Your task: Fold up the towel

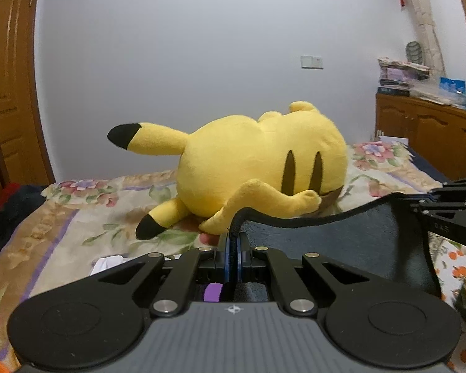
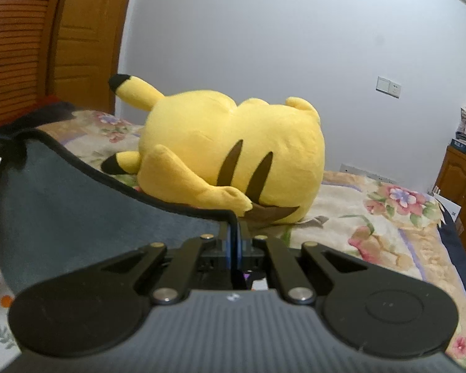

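A dark grey-blue towel (image 1: 341, 242) with a black hem hangs stretched between my two grippers above the bed. My left gripper (image 1: 233, 239) is shut on its left corner. The right gripper shows at the right edge of the left wrist view (image 1: 450, 214), holding the other corner. In the right wrist view the towel (image 2: 77, 192) spreads to the left, and my right gripper (image 2: 234, 233) is shut on its corner. The towel's lower part is hidden below the grippers.
A big yellow plush toy (image 1: 258, 161) lies on the flowered bedspread (image 1: 77, 217) just beyond the towel; it also shows in the right wrist view (image 2: 233, 155). A wooden door (image 2: 77, 46) stands at left and a wooden cabinet (image 1: 435, 133) with clutter at right.
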`<state>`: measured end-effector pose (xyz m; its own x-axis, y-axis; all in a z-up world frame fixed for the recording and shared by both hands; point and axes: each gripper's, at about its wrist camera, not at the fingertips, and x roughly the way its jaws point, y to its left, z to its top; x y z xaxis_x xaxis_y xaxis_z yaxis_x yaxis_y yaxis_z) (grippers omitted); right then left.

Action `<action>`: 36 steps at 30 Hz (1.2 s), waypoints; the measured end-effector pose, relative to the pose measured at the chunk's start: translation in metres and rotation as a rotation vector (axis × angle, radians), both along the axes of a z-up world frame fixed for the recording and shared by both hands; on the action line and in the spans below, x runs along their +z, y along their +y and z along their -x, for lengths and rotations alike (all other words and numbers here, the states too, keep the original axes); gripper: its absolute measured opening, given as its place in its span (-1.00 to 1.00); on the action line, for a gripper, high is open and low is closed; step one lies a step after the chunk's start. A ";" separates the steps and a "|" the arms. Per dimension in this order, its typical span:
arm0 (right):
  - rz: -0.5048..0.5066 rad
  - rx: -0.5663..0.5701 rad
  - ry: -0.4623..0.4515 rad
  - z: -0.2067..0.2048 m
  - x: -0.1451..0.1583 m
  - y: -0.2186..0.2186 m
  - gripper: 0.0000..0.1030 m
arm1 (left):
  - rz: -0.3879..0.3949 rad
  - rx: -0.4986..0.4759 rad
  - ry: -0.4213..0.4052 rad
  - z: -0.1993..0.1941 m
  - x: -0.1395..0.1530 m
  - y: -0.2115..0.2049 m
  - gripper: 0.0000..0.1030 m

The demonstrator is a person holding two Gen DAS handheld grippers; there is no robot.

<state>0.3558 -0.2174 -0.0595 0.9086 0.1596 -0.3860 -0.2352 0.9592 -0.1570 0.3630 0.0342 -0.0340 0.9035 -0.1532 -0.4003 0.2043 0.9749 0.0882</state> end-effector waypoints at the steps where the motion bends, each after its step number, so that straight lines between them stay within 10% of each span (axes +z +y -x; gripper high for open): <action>1: 0.000 -0.004 0.007 -0.004 -0.003 0.000 -0.92 | 0.008 0.005 0.009 -0.005 -0.003 0.001 -0.90; 36: 0.071 -0.068 0.215 -0.055 -0.061 0.021 -0.89 | -0.058 0.077 0.155 -0.066 -0.079 0.003 -0.86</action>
